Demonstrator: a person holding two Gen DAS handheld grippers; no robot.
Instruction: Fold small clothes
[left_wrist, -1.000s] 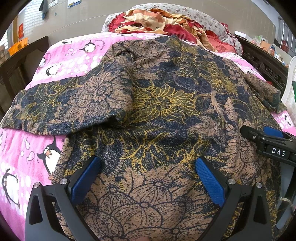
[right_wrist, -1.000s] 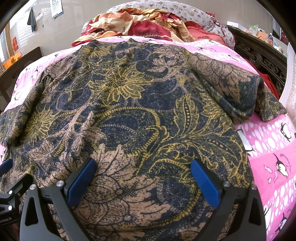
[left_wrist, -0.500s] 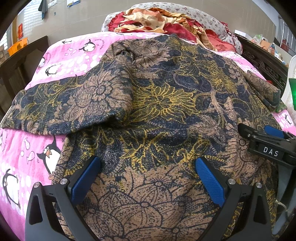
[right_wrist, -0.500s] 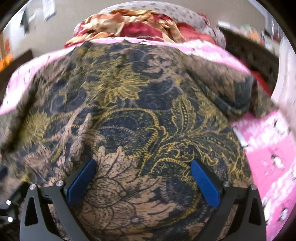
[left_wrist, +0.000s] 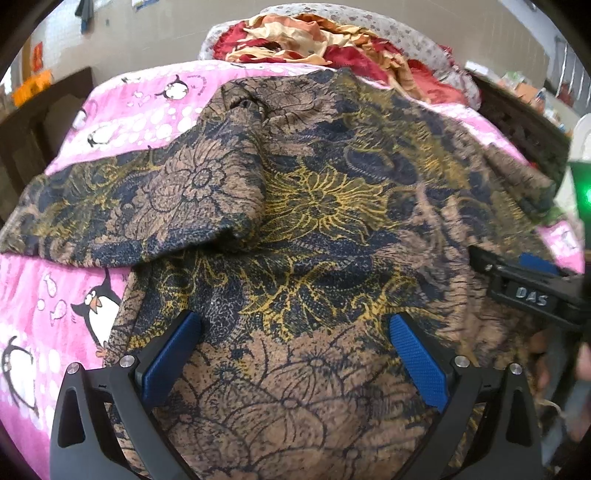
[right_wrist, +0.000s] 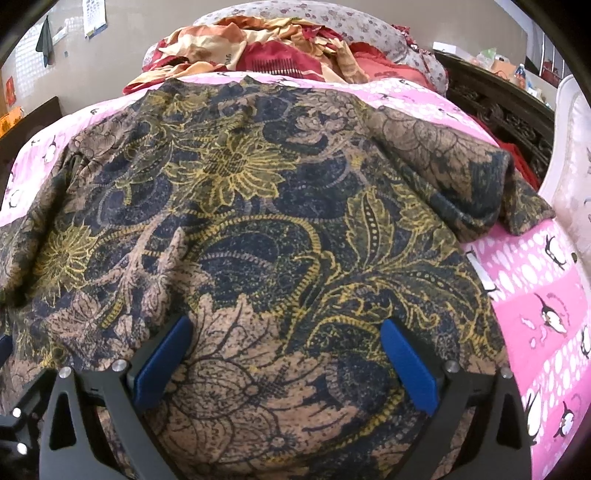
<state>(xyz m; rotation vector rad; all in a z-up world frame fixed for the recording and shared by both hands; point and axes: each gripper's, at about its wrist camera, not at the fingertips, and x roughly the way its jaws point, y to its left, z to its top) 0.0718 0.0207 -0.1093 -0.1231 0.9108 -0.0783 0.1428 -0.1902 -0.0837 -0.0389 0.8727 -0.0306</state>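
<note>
A floral shirt (left_wrist: 314, 206) in navy, tan and yellow lies spread flat on a pink penguin bedsheet (left_wrist: 48, 295). Its left sleeve (left_wrist: 122, 210) reaches out to the left. The right sleeve (right_wrist: 472, 177) extends to the right in the right wrist view, where the shirt (right_wrist: 258, 221) fills most of the frame. My left gripper (left_wrist: 295, 332) hovers open above the lower hem with its blue pads wide apart. My right gripper (right_wrist: 282, 343) is open too, over the hem's right half. The right gripper's black body (left_wrist: 532, 291) shows at the right edge of the left wrist view.
A heap of red and orange bedding (right_wrist: 266, 48) lies against a flowered pillow (right_wrist: 369, 29) at the head of the bed. Dark carved wooden furniture (right_wrist: 509, 110) stands along the right side. The pink sheet (right_wrist: 535, 306) lies bare to the right of the shirt.
Both grippers have shifted slightly over the hem and stay open. The right gripper's body has drifted a little in the left wrist view. The shirt lies as before.
</note>
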